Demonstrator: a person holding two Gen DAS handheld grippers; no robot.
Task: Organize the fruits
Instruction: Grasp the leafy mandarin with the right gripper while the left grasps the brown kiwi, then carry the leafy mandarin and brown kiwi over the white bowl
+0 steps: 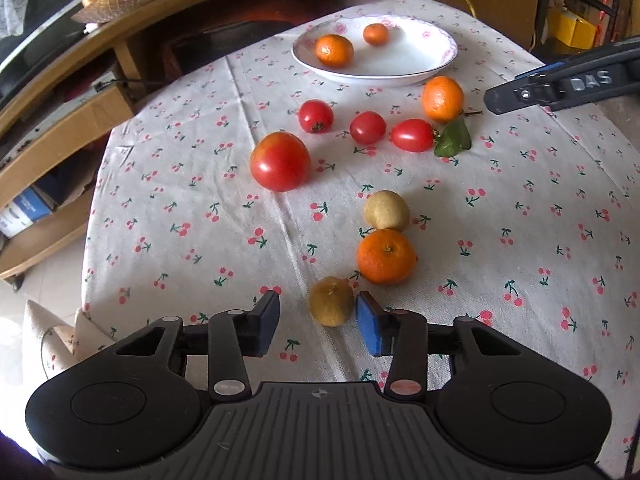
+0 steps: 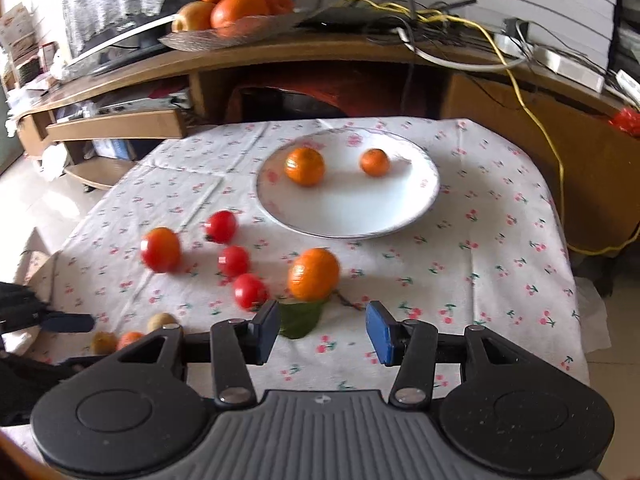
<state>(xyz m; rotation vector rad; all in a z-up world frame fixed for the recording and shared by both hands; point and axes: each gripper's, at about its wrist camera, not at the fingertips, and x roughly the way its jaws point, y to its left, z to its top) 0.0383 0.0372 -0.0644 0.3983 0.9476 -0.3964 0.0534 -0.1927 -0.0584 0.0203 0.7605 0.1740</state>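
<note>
Left wrist view: the left tongs [image 1: 318, 318] are standing released over the surface [image 1: 520, 240], with a small brown fruit [image 1: 331, 301] lying between the pads, close to the right pad [image 1: 366, 330] and clear of the left one. Just beyond it an orange [image 1: 385, 256] is touching a pale yellow fruit [image 1: 386, 211]. Farther on, a large tomato [image 1: 280, 161] is sitting left of three small tomatoes [image 1: 367, 127] in a row. Another orange [image 1: 443, 98], with a green leaf [image 1: 453, 140] beside it, is lying just in front of the plate [image 1: 416, 64], which is holding two oranges [image 1: 334, 50]. The right tongs [image 1: 560, 84] are reaching in from the right edge.

Right wrist view: the right tongs [image 2: 322, 330] are hanging released, grasping nothing, above the cloth. The leaf [image 2: 300, 320] is lying by the left pad [image 2: 267, 330], with the orange [image 2: 313, 274] just beyond it and the plate [image 2: 400, 216] farther back. The small tomatoes [image 2: 234, 261] are lying to the left, somewhat blurred. On the shelf behind, a dish [image 2: 208, 38] is holding more fruit.
</note>
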